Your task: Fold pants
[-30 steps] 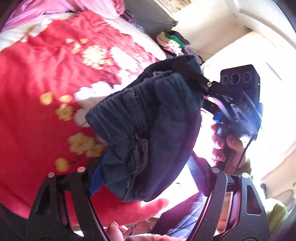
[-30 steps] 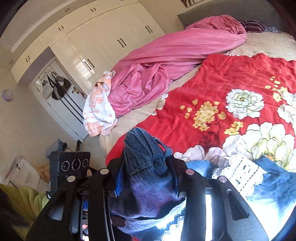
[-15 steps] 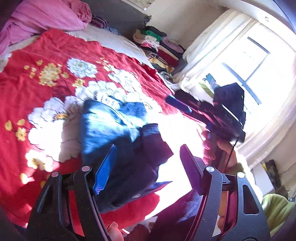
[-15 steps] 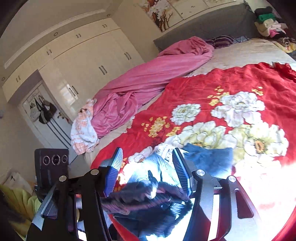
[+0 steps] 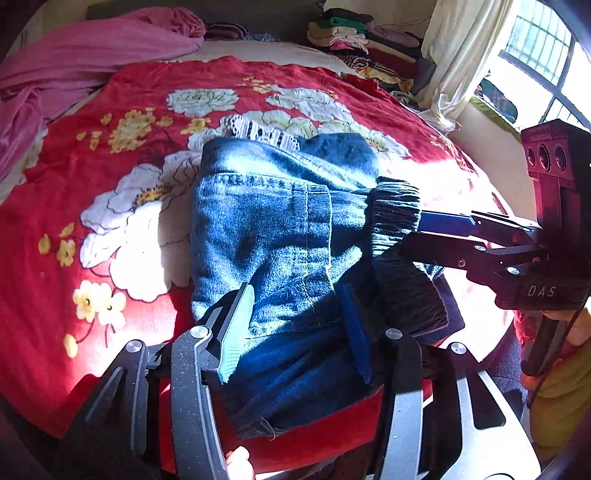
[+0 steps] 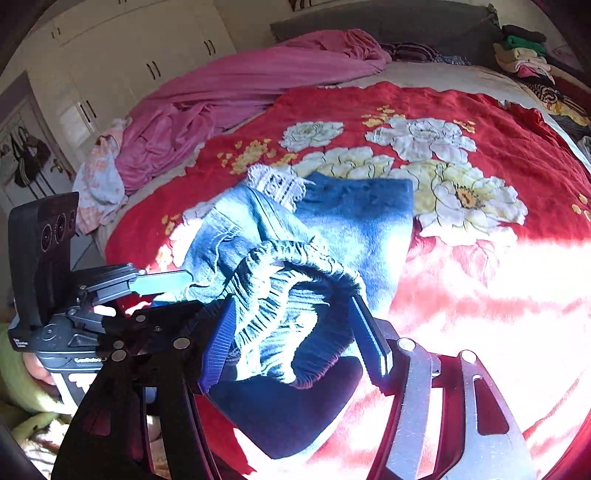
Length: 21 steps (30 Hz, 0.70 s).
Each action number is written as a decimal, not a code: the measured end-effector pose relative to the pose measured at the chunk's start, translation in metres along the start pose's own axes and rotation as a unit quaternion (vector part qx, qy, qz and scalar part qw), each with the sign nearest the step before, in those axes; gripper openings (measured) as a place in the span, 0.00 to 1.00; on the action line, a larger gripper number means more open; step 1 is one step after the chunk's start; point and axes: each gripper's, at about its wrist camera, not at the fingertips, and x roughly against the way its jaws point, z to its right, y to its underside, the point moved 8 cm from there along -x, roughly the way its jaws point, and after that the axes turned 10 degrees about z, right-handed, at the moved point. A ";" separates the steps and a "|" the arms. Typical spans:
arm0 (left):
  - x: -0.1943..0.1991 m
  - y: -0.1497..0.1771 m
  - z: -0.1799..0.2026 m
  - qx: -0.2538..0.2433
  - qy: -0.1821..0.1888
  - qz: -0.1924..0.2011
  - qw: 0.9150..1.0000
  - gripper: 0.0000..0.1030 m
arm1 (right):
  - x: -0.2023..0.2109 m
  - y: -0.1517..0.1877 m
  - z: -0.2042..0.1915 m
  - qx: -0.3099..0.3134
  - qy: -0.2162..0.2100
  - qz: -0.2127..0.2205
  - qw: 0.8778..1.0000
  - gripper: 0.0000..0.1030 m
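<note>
Folded blue denim pants (image 5: 266, 236) lie on a red floral bedspread (image 5: 74, 177), near its front edge, with a strip of white lace (image 5: 258, 131) showing at their far end. The left gripper (image 5: 295, 328) straddles the near end of the denim; its jaws are closing with the cloth between them, though whether the pads already press on the fabric cannot be made out. The right gripper (image 6: 295, 332) stands half-open around the gathered elastic waistband (image 6: 291, 280), its pads apart from the cloth on both sides. The lower layers of the fold are hidden beneath the top one. Strong sunlight bleaches the bedspread to the right in the right wrist view, erasing its pattern. A pink blanket (image 6: 236, 85) is heaped at the far side, and a clothes stack (image 5: 362, 33) is partly cut off.
</note>
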 end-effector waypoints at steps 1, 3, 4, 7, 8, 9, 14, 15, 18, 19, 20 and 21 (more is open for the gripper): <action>0.004 0.006 0.002 -0.006 -0.002 0.006 1.000 0.39 | -0.001 0.006 0.002 -0.006 -0.001 0.003 1.000 0.58; 0.008 0.009 0.004 -0.022 -0.004 0.013 1.000 0.39 | 0.000 0.011 0.004 -0.015 -0.005 0.013 1.000 0.59; 0.009 0.010 0.004 -0.025 -0.003 0.014 1.000 0.39 | 0.001 0.012 0.004 -0.019 -0.006 0.013 1.000 0.60; 0.022 0.003 0.001 -0.011 0.004 0.023 1.000 0.39 | 0.013 0.004 0.001 -0.020 -0.005 0.017 1.000 0.61; 0.030 -0.001 0.001 -0.016 0.004 0.035 0.999 0.39 | 0.023 -0.006 -0.001 -0.018 -0.010 0.032 0.999 0.61; 0.038 -0.005 0.003 -0.023 0.002 0.046 0.999 0.39 | 0.031 -0.016 -0.003 -0.017 -0.019 0.051 0.998 0.61; 0.052 -0.011 0.008 -0.027 0.001 0.059 0.998 0.39 | 0.032 -0.063 -0.009 0.007 -0.021 0.069 0.997 0.61; 0.051 -0.009 0.009 -0.025 0.003 0.055 0.998 0.39 | 0.025 -0.069 -0.011 0.017 -0.021 0.064 0.998 0.61; 0.049 -0.001 0.017 -0.026 0.015 0.043 0.999 0.37 | 0.000 -0.078 -0.015 0.027 -0.031 0.040 0.998 0.61; 0.049 0.002 0.021 -0.031 0.018 0.042 0.998 0.37 | -0.010 -0.078 -0.015 0.031 -0.029 0.029 0.999 0.61; 0.049 0.005 0.025 -0.037 0.023 0.041 0.998 0.36 | -0.018 -0.078 -0.016 0.038 -0.028 0.017 0.999 0.61; 0.048 0.009 0.029 -0.044 0.026 0.037 0.998 0.36 | -0.027 -0.077 -0.017 0.046 -0.025 0.006 0.999 0.61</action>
